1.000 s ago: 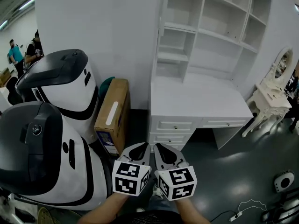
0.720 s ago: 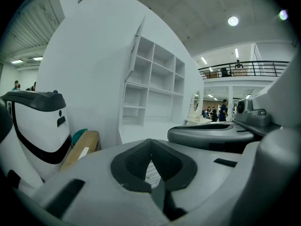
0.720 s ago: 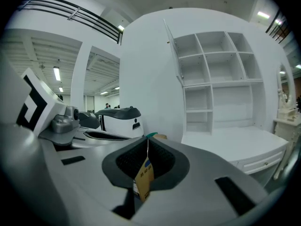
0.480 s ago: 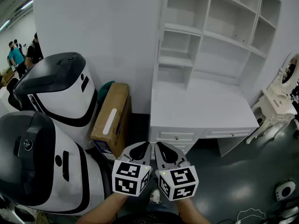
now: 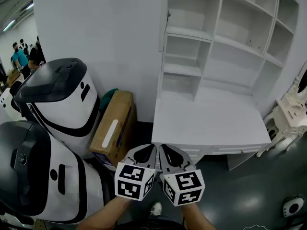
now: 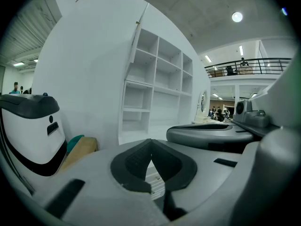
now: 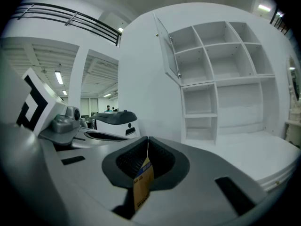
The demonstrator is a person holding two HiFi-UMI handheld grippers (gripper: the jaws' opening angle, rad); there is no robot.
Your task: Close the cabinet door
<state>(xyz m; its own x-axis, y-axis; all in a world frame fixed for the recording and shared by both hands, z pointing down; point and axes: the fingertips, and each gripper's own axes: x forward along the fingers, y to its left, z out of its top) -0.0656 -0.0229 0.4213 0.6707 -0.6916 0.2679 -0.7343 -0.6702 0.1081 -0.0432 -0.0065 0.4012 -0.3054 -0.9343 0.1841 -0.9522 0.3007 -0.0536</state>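
Observation:
The white shelf cabinet (image 5: 225, 37) stands on a white desk (image 5: 206, 123) ahead of me. Its door (image 5: 167, 14) at the upper left stands open, edge-on in the head view. The right gripper view shows that door (image 7: 167, 46) swung out from the top-left compartment, and in the left gripper view it is a thin door (image 6: 139, 36) edge. My left gripper (image 5: 152, 148) and right gripper (image 5: 162, 148) hang side by side in front of the desk, well short of the door. Both are shut and hold nothing: left gripper (image 6: 150, 142), right gripper (image 7: 147, 139).
A cardboard box (image 5: 112, 128) leans on the wall left of the desk. Two big white-and-black machines (image 5: 62, 99) (image 5: 33, 176) fill the left side. An ornate white dressing table (image 5: 292, 114) is at the right. People (image 5: 19, 56) stand far off to the left.
The desk and cabinet have come nearer and larger in the head view. Both grippers travelled forward together, still side by side and shut.

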